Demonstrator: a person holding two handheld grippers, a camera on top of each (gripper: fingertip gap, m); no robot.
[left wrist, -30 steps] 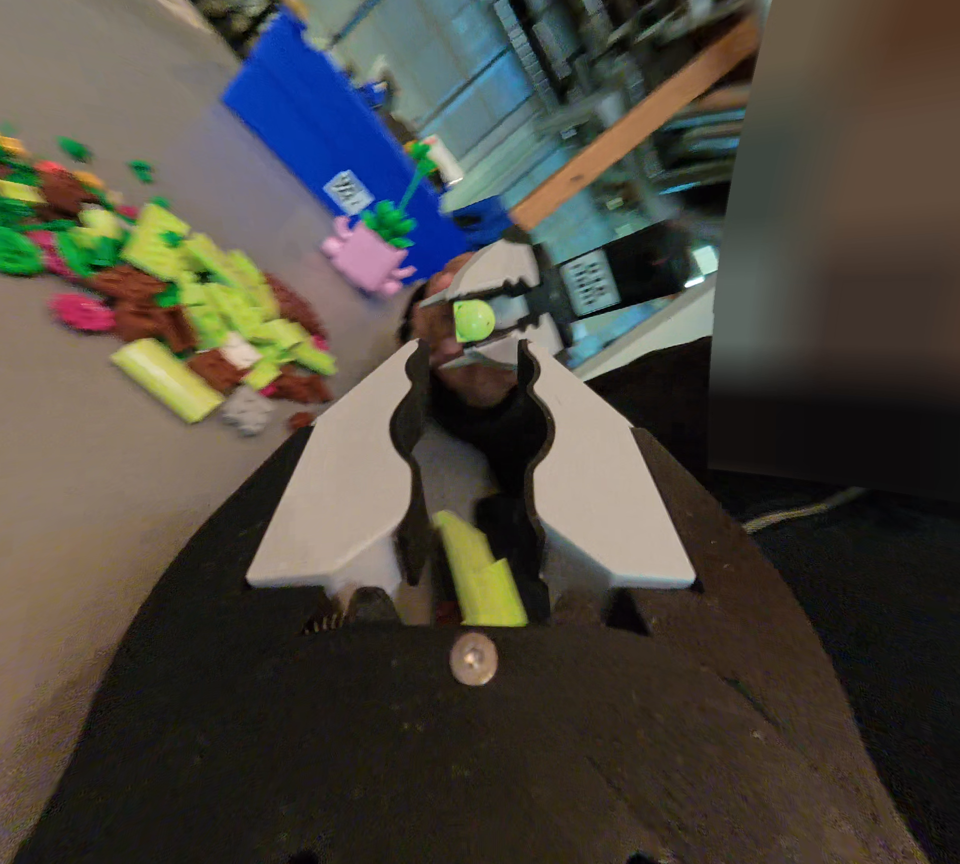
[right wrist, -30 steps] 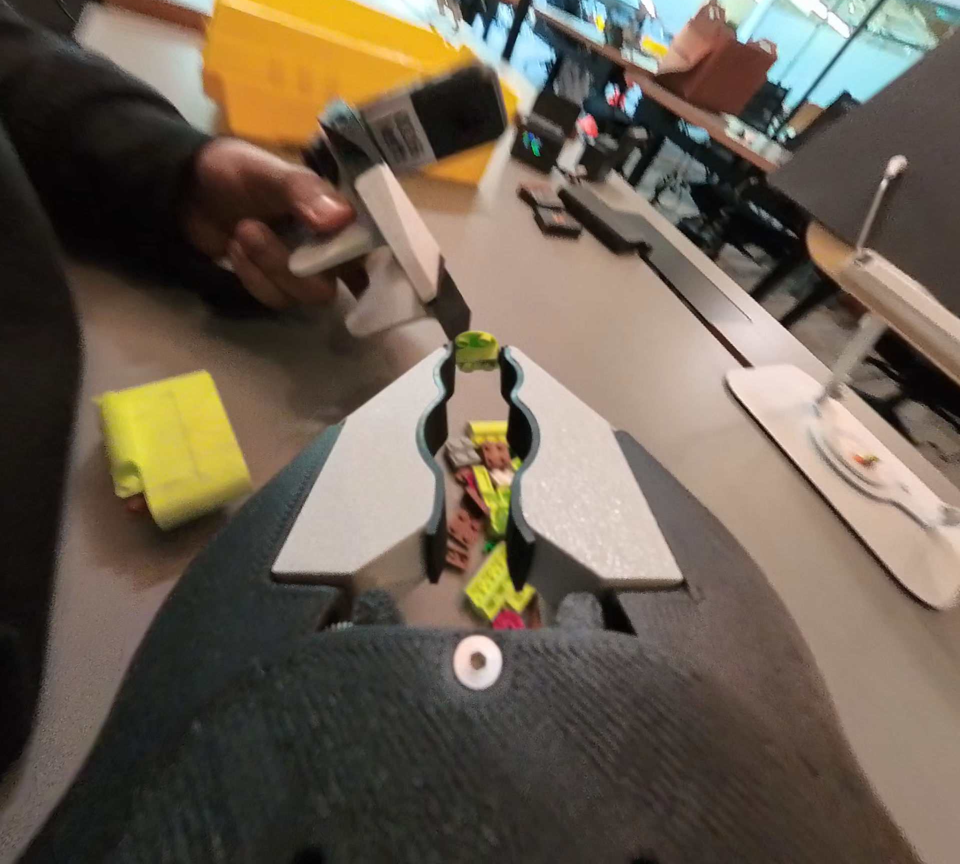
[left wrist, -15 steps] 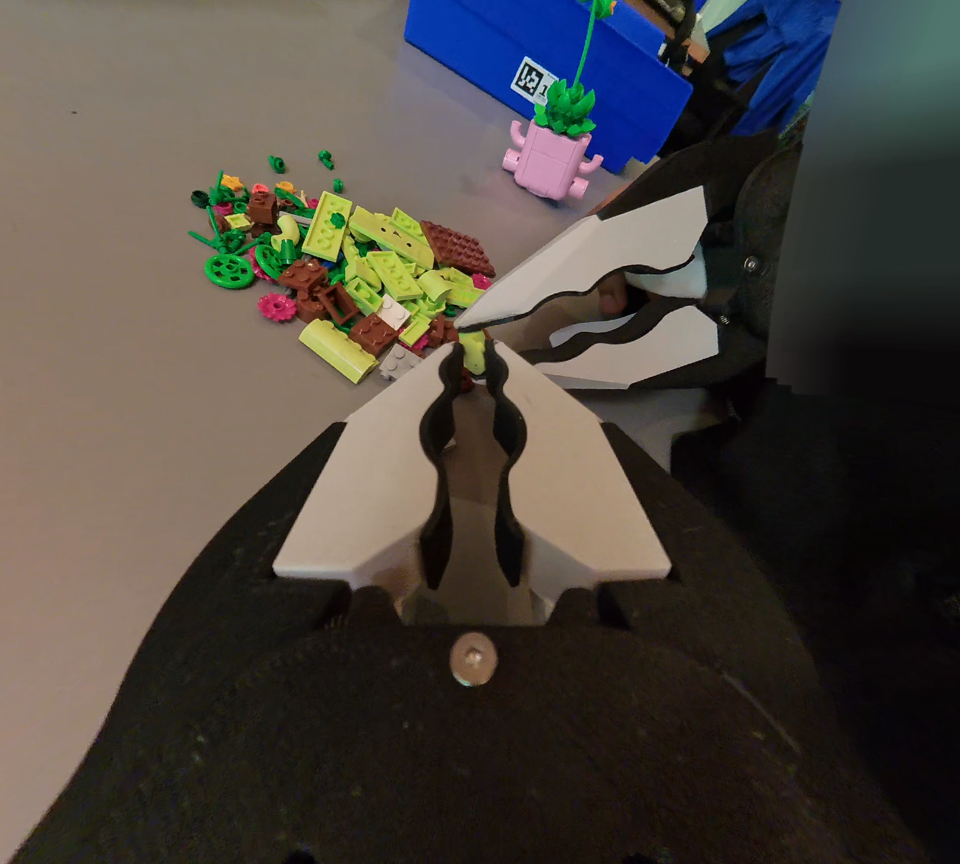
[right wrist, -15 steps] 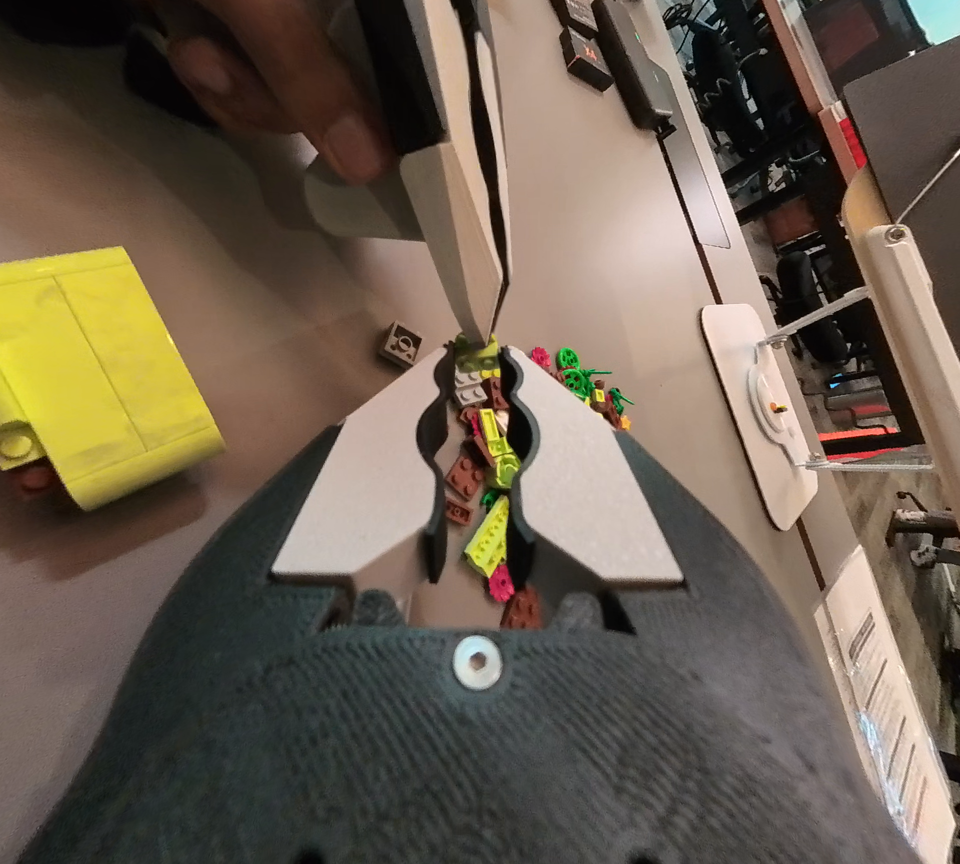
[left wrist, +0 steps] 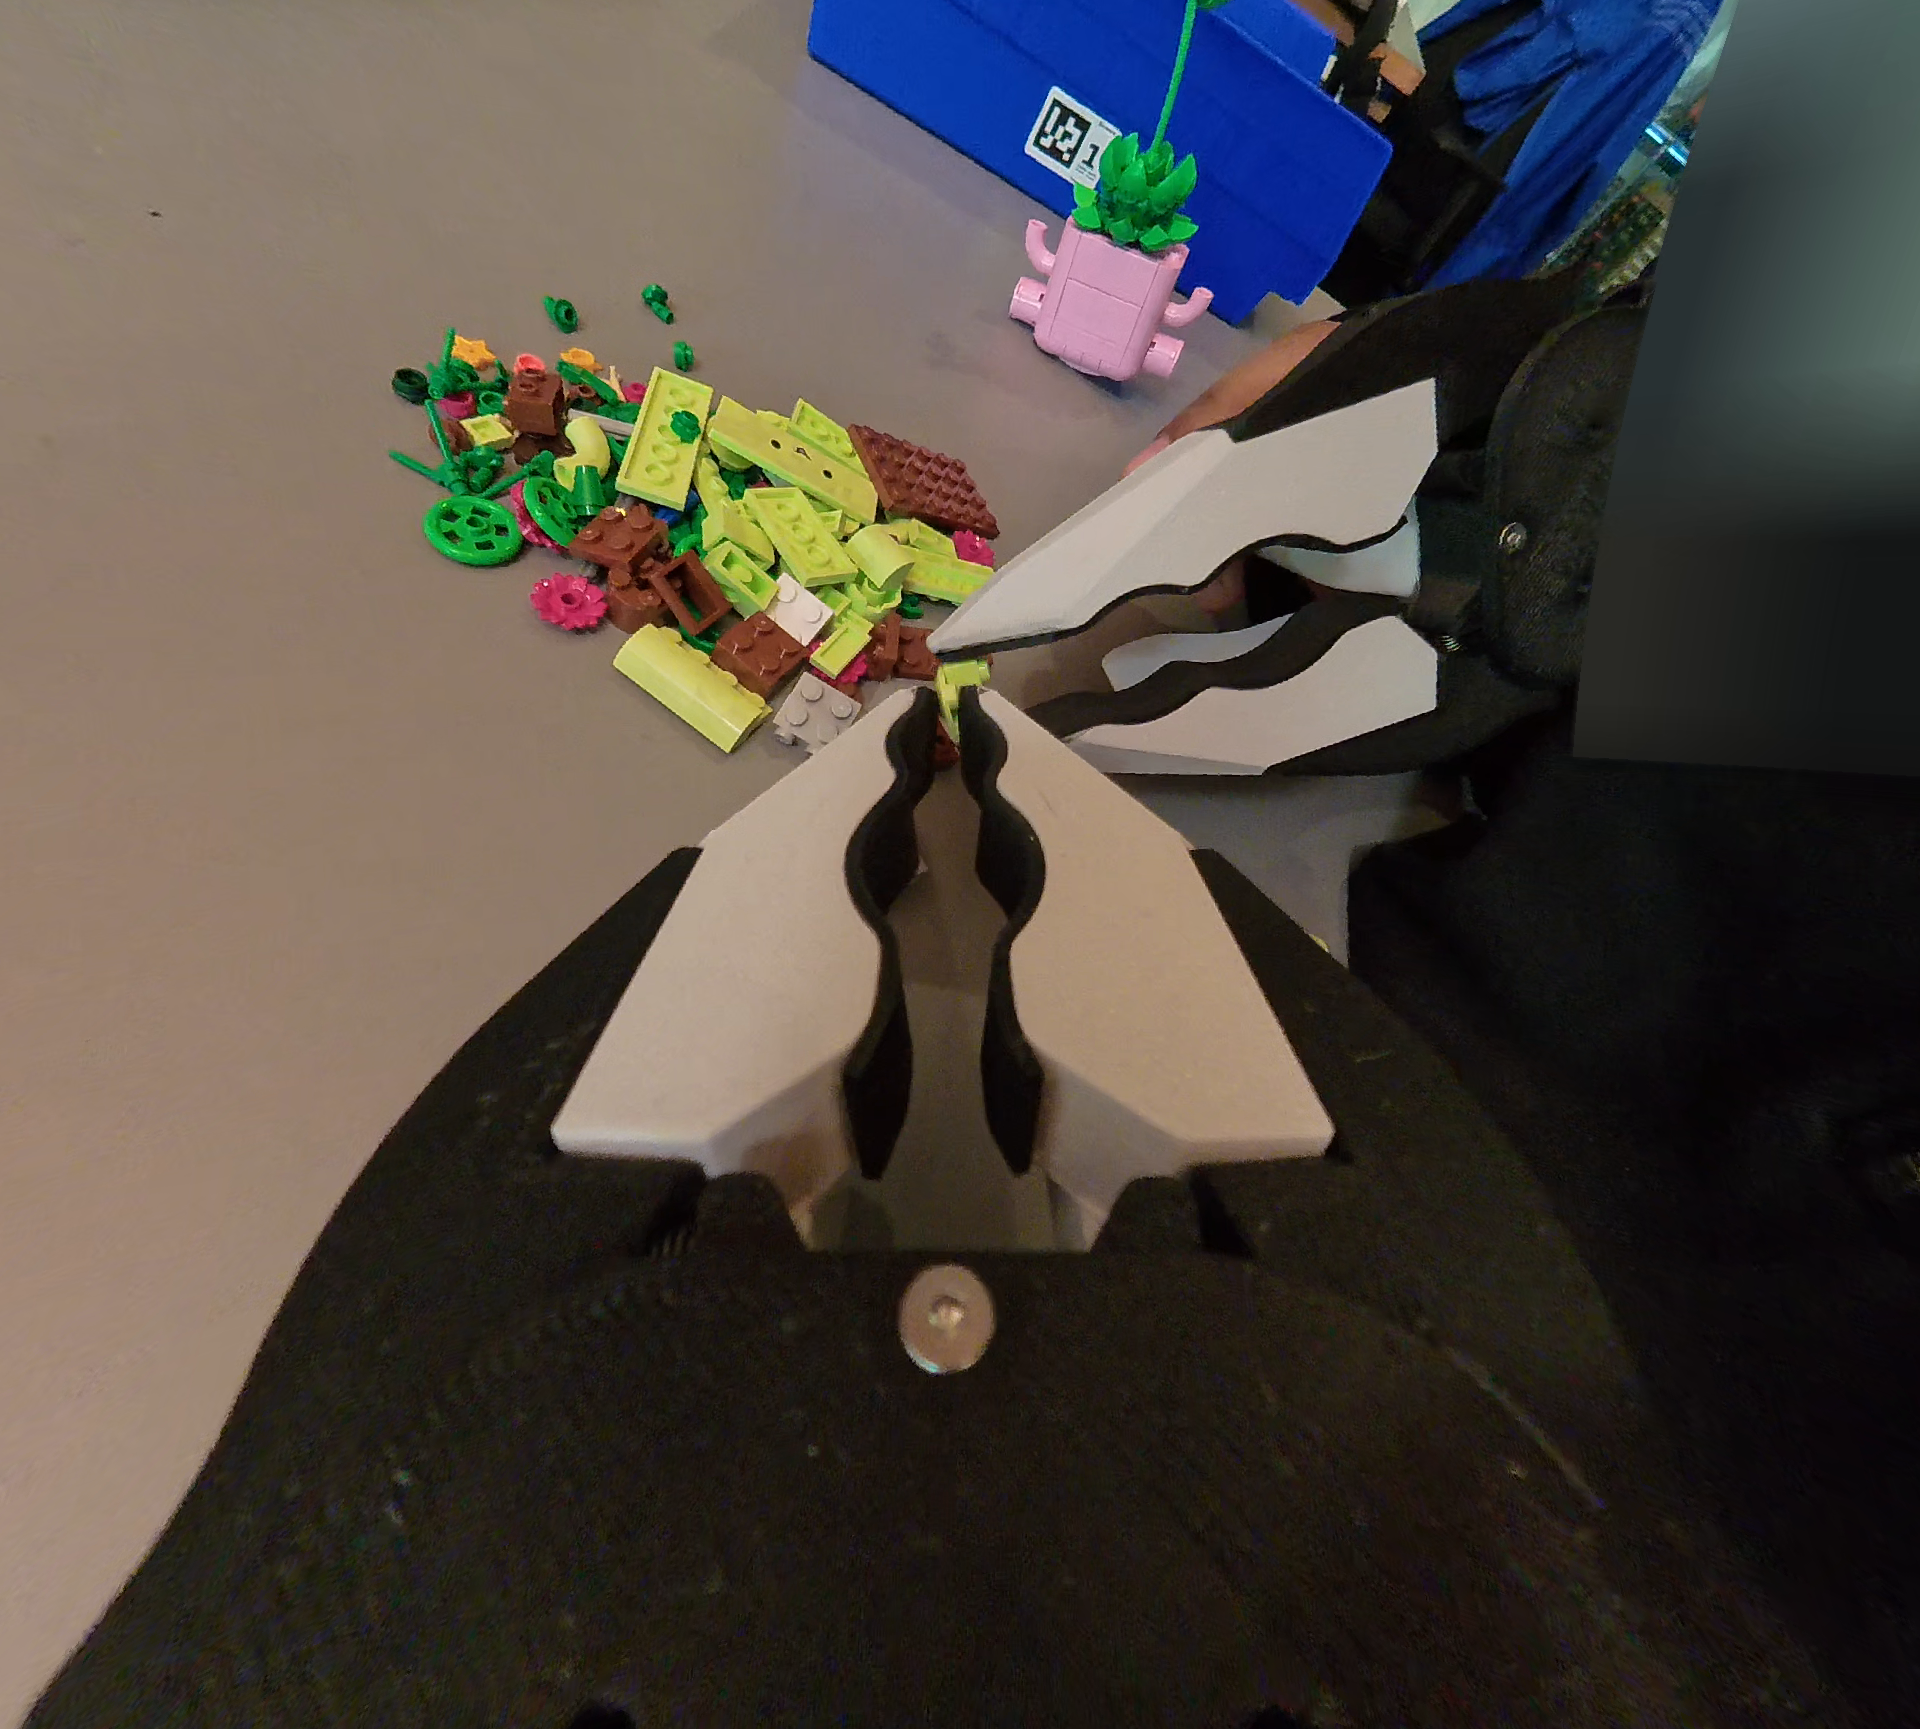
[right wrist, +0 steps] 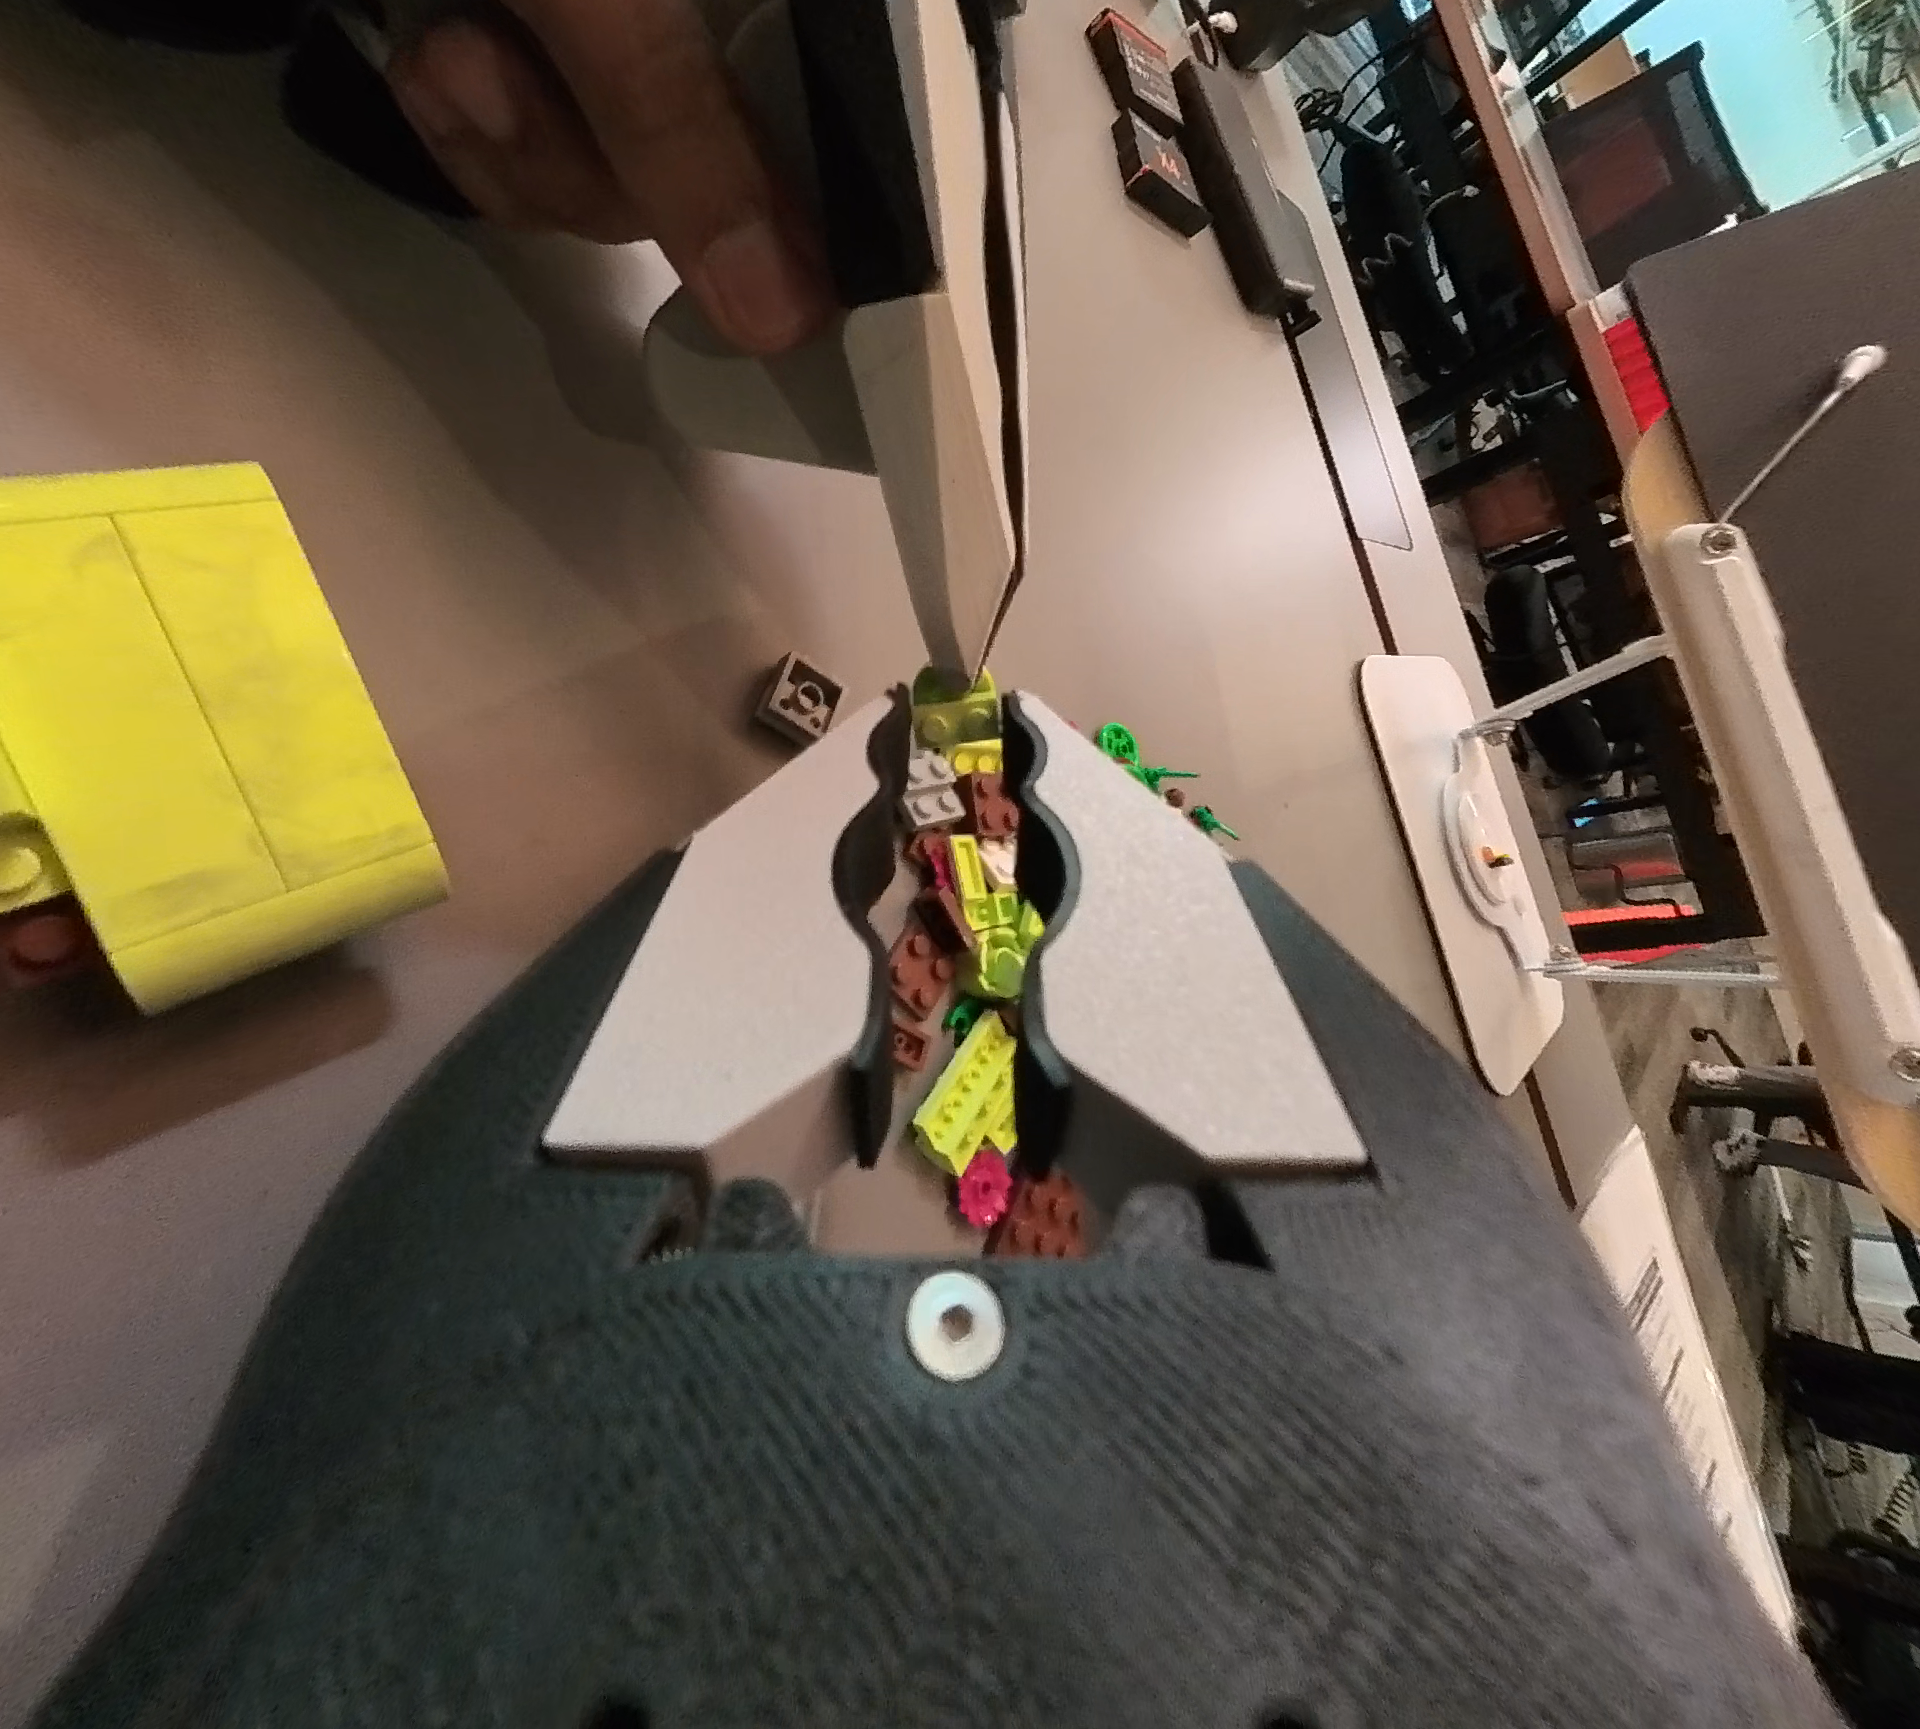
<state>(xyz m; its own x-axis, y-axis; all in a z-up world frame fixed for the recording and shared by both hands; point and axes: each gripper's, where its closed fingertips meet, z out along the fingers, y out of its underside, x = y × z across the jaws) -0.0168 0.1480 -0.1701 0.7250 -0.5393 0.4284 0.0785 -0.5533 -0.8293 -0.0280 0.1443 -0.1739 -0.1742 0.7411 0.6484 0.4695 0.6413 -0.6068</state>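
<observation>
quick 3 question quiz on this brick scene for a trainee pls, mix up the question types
1. True or false: the left gripper and right gripper both pinch the small lime piece.
2. What stands beside the blue bin: A) pink brick pot plant, B) red cup?
3. Fill in: the loose brick pile lies on a ____ table.

Key: 1 true; 2 A; 3 grey.
</observation>
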